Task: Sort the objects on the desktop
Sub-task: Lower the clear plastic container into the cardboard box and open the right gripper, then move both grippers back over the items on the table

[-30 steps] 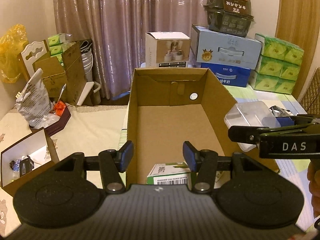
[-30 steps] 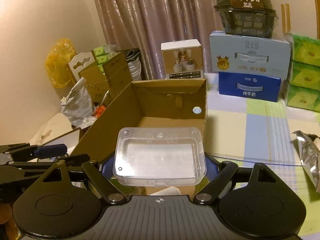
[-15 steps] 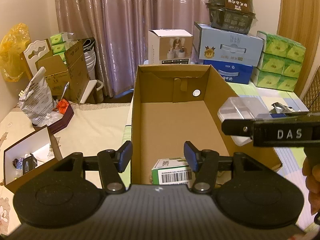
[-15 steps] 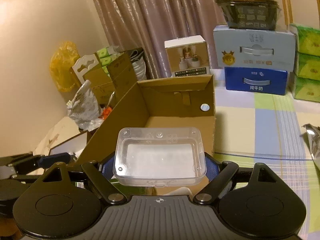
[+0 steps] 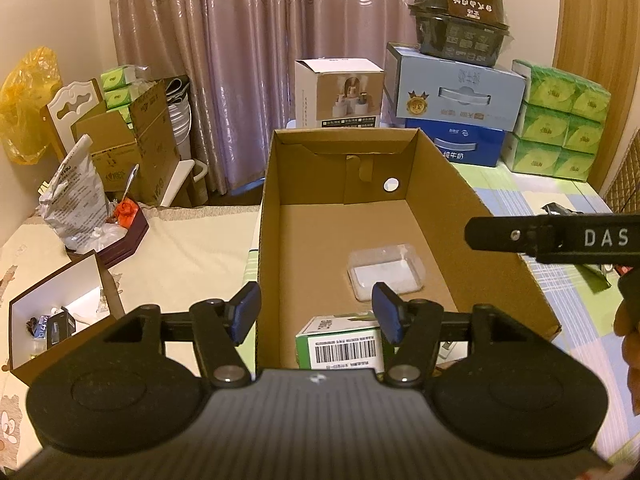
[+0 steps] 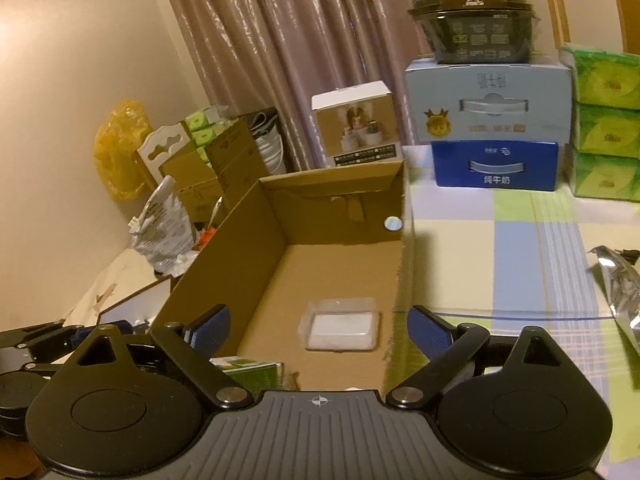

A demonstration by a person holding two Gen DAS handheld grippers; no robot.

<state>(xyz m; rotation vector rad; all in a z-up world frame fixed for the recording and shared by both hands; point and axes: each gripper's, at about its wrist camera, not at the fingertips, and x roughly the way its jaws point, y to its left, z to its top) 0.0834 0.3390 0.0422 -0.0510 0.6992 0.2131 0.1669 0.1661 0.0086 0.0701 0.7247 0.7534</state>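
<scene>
While tongs are hovering: both pairs are gaping, left tongs (image 5: 316,312) and right tongs (image 6: 318,330).
Container (image 6: 340,330): lying inside cardboard box (image 6: 224,248), at 12 o'clock from the right tongs.

A lived-in room of a home, used partly for storage. Mauve curtains (image 5: 256,52) hang floor-length at 12 o'clock against cream walls. A table under a pastel checked cloth (image 6: 516,256) fills the 3 o'clock side, and on it household supplies are stacked: milk cartons (image 5: 452,104), green tissue packs (image 5: 560,120) and a noodle bowl (image 5: 460,26). An open cardboard box (image 5: 472,208) sits at the centre. At 9 o'clock lies a cream sheet with cartoon bears (image 5: 172,248), with a white carved chair back (image 5: 74,104), more cardboard boxes (image 5: 132,148), a yellow plastic bag (image 5: 26,104) and a crumpled snack bag (image 5: 74,204) behind it.
</scene>
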